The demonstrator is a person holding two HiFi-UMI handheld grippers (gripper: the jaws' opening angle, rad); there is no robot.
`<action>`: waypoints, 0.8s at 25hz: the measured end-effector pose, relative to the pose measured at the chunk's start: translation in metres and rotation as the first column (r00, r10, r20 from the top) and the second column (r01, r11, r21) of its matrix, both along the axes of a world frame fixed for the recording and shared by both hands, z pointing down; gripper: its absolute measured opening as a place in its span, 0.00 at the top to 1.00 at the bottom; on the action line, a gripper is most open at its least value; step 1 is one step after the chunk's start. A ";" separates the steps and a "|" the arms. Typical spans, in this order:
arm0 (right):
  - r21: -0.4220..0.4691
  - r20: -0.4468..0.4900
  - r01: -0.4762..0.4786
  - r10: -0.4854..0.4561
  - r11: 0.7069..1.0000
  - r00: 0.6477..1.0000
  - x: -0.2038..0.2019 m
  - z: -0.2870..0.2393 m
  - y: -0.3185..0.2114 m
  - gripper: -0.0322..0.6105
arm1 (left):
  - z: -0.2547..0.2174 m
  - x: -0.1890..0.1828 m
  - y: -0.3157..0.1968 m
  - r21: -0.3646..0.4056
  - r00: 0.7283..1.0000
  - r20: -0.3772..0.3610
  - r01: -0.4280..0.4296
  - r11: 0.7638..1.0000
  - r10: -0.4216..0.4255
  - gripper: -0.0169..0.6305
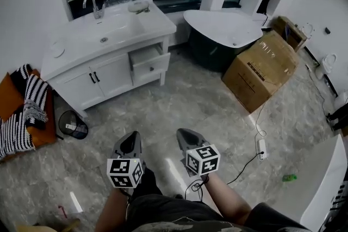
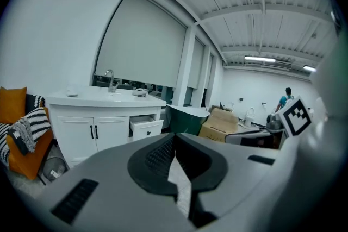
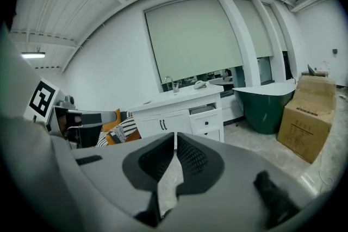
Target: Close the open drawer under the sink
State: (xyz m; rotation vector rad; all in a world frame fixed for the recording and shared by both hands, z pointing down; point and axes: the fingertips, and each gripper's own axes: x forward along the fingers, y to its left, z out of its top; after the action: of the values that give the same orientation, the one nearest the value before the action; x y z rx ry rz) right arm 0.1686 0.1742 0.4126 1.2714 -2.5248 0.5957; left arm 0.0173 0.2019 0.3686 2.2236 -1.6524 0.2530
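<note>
The white vanity (image 1: 103,70) with its sink (image 1: 111,27) stands at the far left of the head view. Its upper drawer (image 1: 148,57) is pulled out; the one below it is pushed in. My two grippers are low over the marble floor, well short of the vanity. The left gripper (image 1: 132,137) and the right gripper (image 1: 185,134) both point toward it, jaws together and holding nothing. In the left gripper view the open drawer (image 2: 145,126) shows above the shut tips (image 2: 174,136). The right gripper view has the drawer (image 3: 205,111) beyond its closed tips (image 3: 175,135).
A dark green bathtub (image 1: 223,27) stands right of the vanity, with a large cardboard box (image 1: 261,68) beside it. A black bin (image 1: 73,125) and an orange cushion with striped cloth (image 1: 24,111) lie left of the vanity. A cable with a white adapter (image 1: 261,146) trails on the floor at right.
</note>
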 end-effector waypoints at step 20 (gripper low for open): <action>-0.137 -0.001 -0.207 0.209 0.969 0.978 -0.115 0.037 -0.190 0.91 | 0.044 -0.143 -0.193 -0.099 0.994 -0.051 -0.097 0.990 0.093 0.95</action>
State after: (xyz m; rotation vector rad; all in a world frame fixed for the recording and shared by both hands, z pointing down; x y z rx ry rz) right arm 0.0535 -0.0163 0.4497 1.4958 -2.3314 0.8098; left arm -0.1257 0.0092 0.4126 2.2180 -1.4784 0.2999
